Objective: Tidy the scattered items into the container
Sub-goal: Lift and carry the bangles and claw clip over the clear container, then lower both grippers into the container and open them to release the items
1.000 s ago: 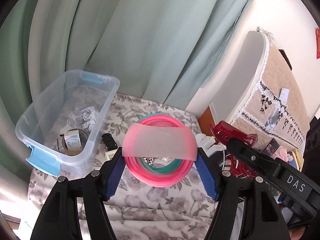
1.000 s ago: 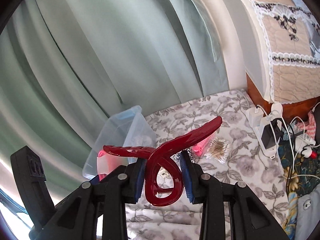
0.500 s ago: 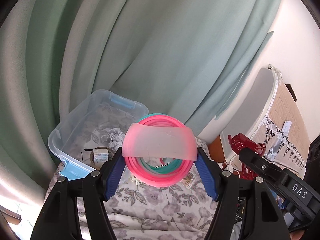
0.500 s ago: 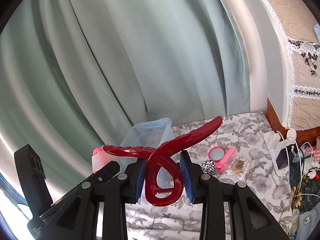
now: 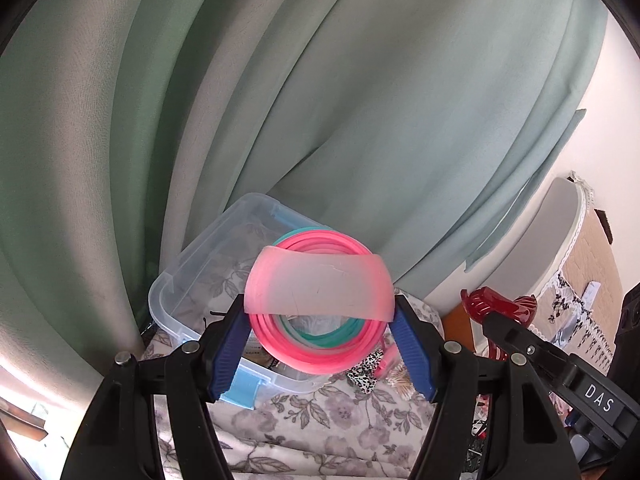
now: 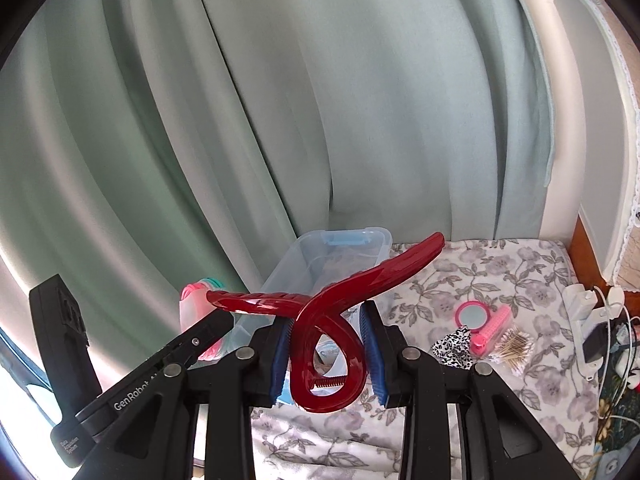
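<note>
"DAS", "GenRobot" on tongs [image 5: 596, 398] [image 6: 132, 398]

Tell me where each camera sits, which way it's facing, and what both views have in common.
Left wrist: on the left gripper, looking along its fingers at the rings it clamps and the bin; the right gripper enters at right.
Right wrist: on the right gripper, facing the hair claw it clamps, the bin and the curtain; the left gripper enters at left.
Shared: bin, curtain, floral cloth.

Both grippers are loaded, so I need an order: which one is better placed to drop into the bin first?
Left, probably. Its gripper holds the pink rings lined up with the clear bin; the right gripper with the red hair claw sits farther off.
</note>
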Tool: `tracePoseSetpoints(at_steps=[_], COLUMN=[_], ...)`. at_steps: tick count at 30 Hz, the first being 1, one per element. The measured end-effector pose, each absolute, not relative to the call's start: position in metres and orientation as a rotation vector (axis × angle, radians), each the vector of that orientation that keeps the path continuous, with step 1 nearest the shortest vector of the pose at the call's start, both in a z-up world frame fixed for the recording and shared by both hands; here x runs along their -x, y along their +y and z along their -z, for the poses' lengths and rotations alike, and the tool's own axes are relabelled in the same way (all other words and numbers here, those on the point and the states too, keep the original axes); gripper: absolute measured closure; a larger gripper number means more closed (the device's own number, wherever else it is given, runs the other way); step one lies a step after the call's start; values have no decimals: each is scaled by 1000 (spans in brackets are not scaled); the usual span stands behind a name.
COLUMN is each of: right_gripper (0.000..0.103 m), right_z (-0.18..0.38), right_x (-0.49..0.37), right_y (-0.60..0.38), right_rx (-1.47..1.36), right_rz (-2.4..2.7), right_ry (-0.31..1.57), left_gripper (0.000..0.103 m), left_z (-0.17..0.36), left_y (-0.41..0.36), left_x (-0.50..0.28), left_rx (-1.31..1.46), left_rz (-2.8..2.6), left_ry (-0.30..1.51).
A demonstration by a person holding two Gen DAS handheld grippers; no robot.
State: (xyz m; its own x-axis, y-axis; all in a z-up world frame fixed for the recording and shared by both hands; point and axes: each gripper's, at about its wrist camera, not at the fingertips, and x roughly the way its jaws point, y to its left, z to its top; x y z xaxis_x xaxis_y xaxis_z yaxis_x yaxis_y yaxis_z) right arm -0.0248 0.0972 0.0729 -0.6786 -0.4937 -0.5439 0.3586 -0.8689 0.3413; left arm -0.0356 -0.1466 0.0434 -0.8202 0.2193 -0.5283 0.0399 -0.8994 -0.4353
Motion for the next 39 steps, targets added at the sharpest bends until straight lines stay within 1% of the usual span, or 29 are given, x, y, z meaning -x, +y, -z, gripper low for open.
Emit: tracePoseSetpoints(at_steps=[18, 23, 39], right_gripper=[67, 67, 67], right_z=[-38, -19, 16], right_x=[70, 91, 145], right_y=[31, 18, -12], right_rx=[-1018, -1059, -1167], right_rz=[2414, 2390, 2346], right_ry=[-184, -164, -147], left_gripper=[32, 32, 32], left_z=[4, 15, 38], left_y=[-193, -200, -193], left_x=[78, 94, 127], left_rx=[1047, 1093, 1229], left_rz=[-2837, -2841, -2839], left_ry=[-769, -790, -719])
